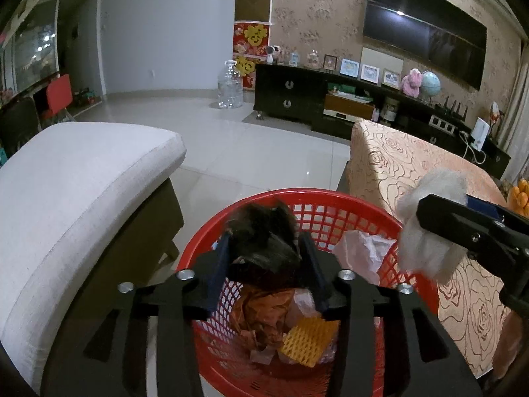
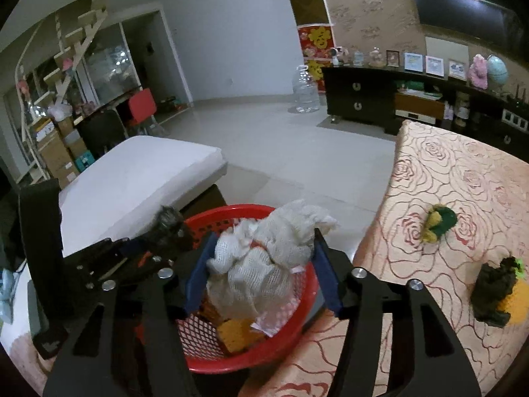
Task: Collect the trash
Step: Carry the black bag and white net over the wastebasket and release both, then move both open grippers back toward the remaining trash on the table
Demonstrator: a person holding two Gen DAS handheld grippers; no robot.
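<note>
A red mesh basket (image 1: 330, 198) (image 2: 238, 210) stands on the floor beside the rose-patterned table (image 1: 396, 152) (image 2: 446, 172). It holds brown paper (image 1: 261, 311), a yellow foam net (image 1: 309, 337) and pale wrapping (image 1: 363, 251). My left gripper (image 1: 266, 235) (image 2: 172, 228) hangs over the basket, open, with a dark fuzzy clump (image 1: 264, 231) loose and blurred between its fingers. My right gripper (image 2: 264, 233) (image 1: 426, 211) is over the basket's right rim, shut on a white gauze wad (image 2: 261, 258) (image 1: 426, 231). On the table lie a green-yellow clump (image 2: 439, 220) and a black-orange clump (image 2: 496, 291).
A white cushioned seat (image 1: 82, 182) (image 2: 132, 178) flanks the basket on the left. Tiled floor stretches beyond to a dark TV cabinet (image 1: 297, 96) and a large water bottle (image 1: 230, 86). Oranges (image 1: 520, 195) sit at the table's right edge.
</note>
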